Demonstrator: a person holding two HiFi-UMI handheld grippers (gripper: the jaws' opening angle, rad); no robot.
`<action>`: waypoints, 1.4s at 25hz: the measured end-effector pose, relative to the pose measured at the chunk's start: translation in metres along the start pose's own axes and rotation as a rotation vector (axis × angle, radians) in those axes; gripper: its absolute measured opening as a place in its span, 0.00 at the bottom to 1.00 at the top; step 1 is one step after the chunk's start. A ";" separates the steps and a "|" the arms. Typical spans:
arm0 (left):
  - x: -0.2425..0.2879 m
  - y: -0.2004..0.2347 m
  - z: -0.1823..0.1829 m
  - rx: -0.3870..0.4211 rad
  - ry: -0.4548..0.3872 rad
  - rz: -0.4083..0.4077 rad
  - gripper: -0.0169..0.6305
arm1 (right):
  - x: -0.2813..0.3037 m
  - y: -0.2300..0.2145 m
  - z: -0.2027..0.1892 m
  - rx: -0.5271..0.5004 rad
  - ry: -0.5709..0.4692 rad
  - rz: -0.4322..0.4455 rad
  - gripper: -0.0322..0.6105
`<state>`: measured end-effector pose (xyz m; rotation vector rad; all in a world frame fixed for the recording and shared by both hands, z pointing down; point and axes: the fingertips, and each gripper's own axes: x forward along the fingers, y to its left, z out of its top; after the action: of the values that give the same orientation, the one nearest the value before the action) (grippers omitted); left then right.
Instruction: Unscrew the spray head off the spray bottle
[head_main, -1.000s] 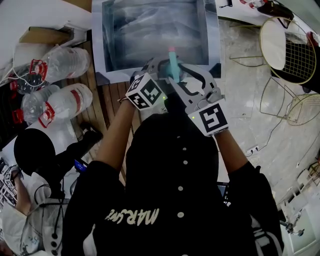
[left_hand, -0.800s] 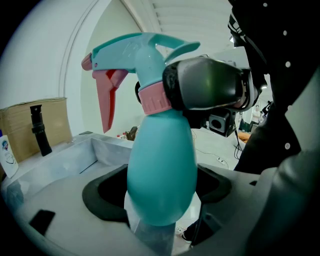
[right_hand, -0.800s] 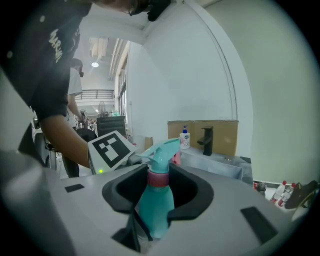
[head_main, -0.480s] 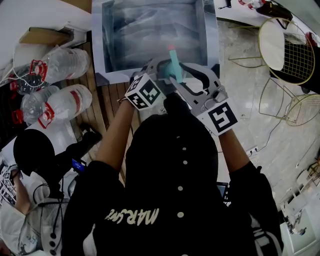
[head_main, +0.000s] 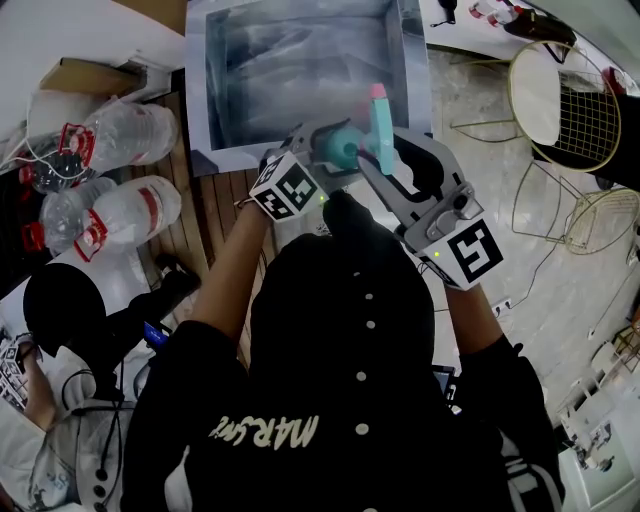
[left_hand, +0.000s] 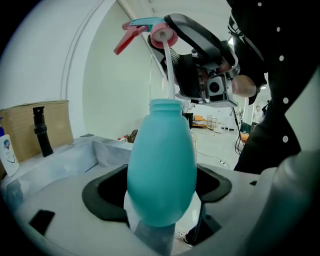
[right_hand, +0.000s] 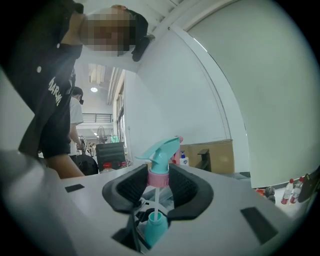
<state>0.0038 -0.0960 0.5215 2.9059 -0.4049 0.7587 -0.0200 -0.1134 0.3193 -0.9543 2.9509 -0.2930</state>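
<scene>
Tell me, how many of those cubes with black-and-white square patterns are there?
2. One cube sits just left of the teal bottle; the other cube is farther right and lower in the head view. None seems hidden.

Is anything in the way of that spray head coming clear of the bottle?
Only its thin tube, reaching down to the neck of the bottle. The right gripper has the spray head above it; nothing else blocks.

Teal spray head (right_hand: 159, 159) off, above open bottle (left_hand: 161, 170)
</scene>
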 end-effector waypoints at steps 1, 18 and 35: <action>0.000 -0.001 0.000 -0.001 0.000 -0.001 0.66 | -0.003 -0.001 0.006 0.001 -0.010 -0.005 0.28; -0.003 -0.006 -0.005 0.029 0.038 -0.014 0.66 | -0.038 -0.009 0.061 -0.068 -0.114 -0.080 0.28; -0.013 -0.006 -0.010 0.041 0.044 -0.026 0.66 | -0.037 -0.016 0.059 -0.095 -0.096 -0.110 0.28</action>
<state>-0.0097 -0.0861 0.5235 2.9198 -0.3506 0.8351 0.0242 -0.1143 0.2629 -1.1114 2.8538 -0.1065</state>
